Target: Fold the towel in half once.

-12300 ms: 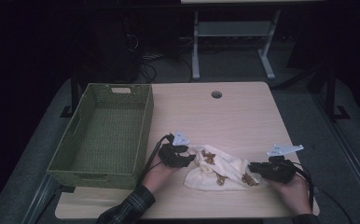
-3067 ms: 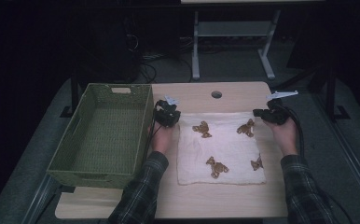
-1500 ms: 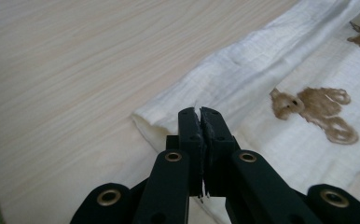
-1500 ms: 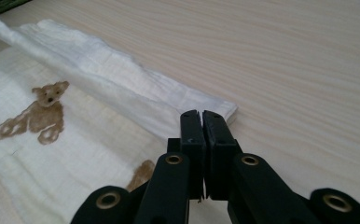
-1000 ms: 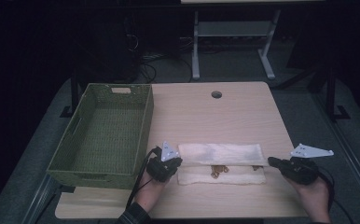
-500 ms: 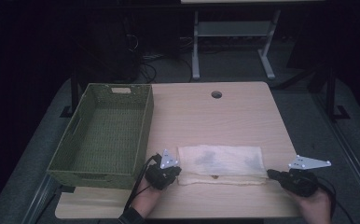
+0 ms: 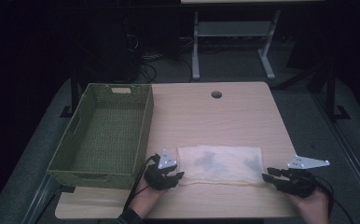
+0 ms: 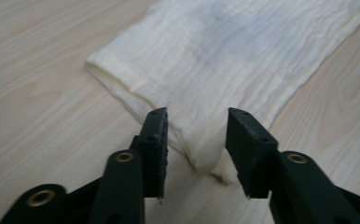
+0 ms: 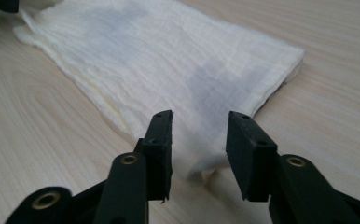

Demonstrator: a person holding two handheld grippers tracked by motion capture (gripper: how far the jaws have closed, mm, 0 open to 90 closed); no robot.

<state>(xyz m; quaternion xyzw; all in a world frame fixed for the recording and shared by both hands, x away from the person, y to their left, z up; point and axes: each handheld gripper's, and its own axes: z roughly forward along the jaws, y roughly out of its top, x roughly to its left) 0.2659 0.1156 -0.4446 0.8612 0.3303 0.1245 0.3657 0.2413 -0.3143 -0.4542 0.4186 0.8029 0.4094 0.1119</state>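
A cloth is let go after a fold, with the next fold judged still to be made

The cream cloth [image 7: 221, 164] is laid as a long folded strip on the counter [image 7: 215, 116], near its front edge and just right of the green basket [image 7: 104, 133]. The left gripper [image 7: 174, 175] is held at the strip's near left corner and the right gripper [image 7: 267, 173] at its near right corner. Both sets of fingers [image 8: 155, 140] have just been opening and are seen released: in each gripper view a corner of the cloth lies between the black fingers [image 9: 248, 149] without being pressed by either. The fold in hand is judged finished; for the next move, a fresh grip on one end is called for, so that it can be carried across to the other.
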